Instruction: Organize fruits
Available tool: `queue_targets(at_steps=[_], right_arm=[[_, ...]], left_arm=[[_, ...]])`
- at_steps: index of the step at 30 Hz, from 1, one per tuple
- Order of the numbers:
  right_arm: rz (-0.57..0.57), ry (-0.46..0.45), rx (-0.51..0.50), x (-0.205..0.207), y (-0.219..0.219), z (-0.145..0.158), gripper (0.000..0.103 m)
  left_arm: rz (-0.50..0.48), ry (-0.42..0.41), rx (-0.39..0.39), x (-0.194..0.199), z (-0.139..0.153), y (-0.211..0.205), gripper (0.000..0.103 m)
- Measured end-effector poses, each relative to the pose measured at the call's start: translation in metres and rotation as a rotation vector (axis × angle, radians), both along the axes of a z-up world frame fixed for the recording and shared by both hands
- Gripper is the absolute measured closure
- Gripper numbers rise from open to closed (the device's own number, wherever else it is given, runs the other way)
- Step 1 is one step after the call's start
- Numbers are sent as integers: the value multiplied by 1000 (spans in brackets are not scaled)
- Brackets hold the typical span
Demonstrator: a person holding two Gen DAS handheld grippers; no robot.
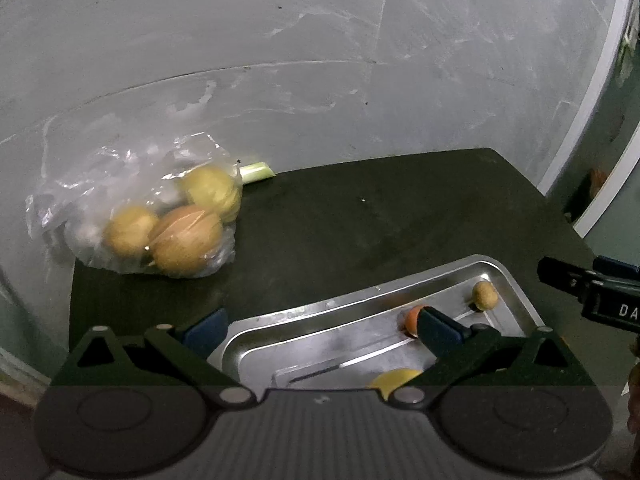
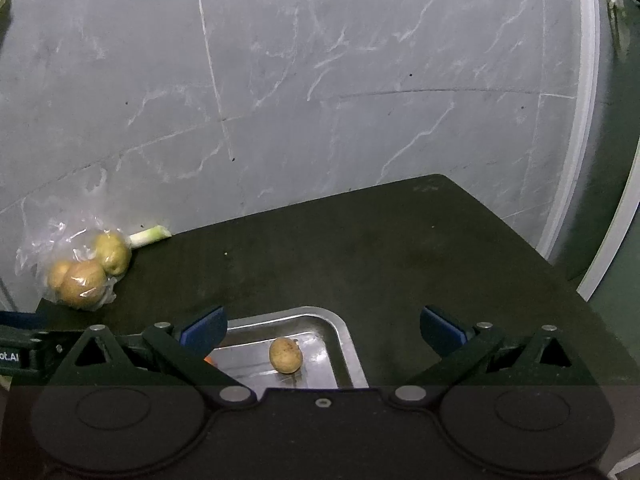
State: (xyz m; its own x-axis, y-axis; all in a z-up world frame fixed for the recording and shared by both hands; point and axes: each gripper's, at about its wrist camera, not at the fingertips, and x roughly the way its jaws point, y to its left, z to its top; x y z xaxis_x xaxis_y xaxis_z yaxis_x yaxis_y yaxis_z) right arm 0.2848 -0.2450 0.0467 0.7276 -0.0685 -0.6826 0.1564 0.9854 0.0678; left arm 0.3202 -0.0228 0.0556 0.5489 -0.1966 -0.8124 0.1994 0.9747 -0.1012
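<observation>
A clear plastic bag [image 1: 132, 216] holding three yellow-brown fruits lies at the dark table's far left corner; the same bag [image 2: 80, 272] shows in the right wrist view. A metal tray [image 1: 304, 312] sits near me with a small brown fruit [image 1: 485, 294], an orange fruit [image 1: 412, 318] and a yellow fruit [image 1: 394, 378] partly hidden by my fingers. My left gripper [image 1: 320, 330] hangs open over the tray's left end, holding nothing. My right gripper [image 2: 322, 330] is open above the tray's right corner [image 2: 344, 344], with the brown fruit [image 2: 285, 355] below it.
A pale green stalk [image 1: 258, 171] lies behind the bag against the grey marble wall. The dark table [image 1: 380, 216] stretches bare to the right up to its far corner. The other gripper's black body [image 1: 592, 292] juts in at the right edge.
</observation>
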Motion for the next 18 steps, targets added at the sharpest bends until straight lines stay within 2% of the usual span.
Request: queue_targets(at_steps=[18], right_arm=[[-9, 1, -9, -23, 14, 6, 1]], left_arm=[[25, -9, -17, -24, 4, 12, 1]])
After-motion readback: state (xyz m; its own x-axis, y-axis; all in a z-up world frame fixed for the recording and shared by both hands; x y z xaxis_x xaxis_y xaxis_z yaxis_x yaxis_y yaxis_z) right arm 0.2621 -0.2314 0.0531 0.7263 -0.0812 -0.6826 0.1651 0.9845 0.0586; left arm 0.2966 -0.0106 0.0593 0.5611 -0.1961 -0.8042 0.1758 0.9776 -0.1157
